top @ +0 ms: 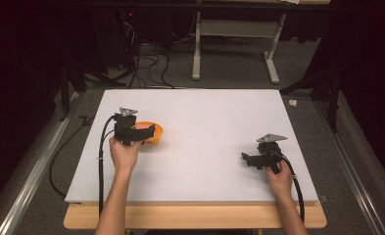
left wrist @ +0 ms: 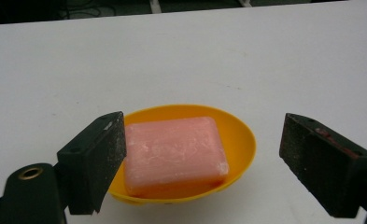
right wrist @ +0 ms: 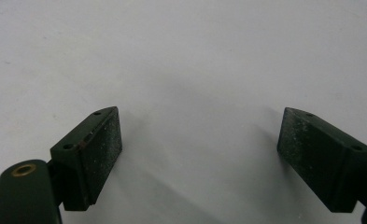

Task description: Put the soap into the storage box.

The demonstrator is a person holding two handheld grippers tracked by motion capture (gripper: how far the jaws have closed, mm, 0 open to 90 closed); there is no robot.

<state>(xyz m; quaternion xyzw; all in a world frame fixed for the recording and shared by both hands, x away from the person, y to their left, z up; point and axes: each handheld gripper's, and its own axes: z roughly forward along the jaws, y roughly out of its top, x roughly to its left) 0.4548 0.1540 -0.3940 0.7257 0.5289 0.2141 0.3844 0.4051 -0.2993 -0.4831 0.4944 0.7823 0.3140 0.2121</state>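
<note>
A pink bar of soap (left wrist: pixel 174 154) lies in a shallow orange dish (left wrist: pixel 241 135) on the white table. From above, the dish (top: pixel 156 134) sits at the table's left. My left gripper (top: pixel 142 132) is held just over it, jaws wide open on either side of the soap and touching nothing; in its own view the left gripper (left wrist: pixel 202 156) frames the bar. My right gripper (top: pixel 248 159) rests low at the table's right, far from the dish. Its jaws stand open over bare white surface, as the right gripper (right wrist: pixel 200 149) view confirms.
The white board (top: pixel 204 117) lies on a wooden table whose front edge (top: pixel 195 218) shows below. Cables trail from both grippers toward the person. Beyond the table are a desk frame (top: pixel 234 44), floor cables and dark stands at both sides.
</note>
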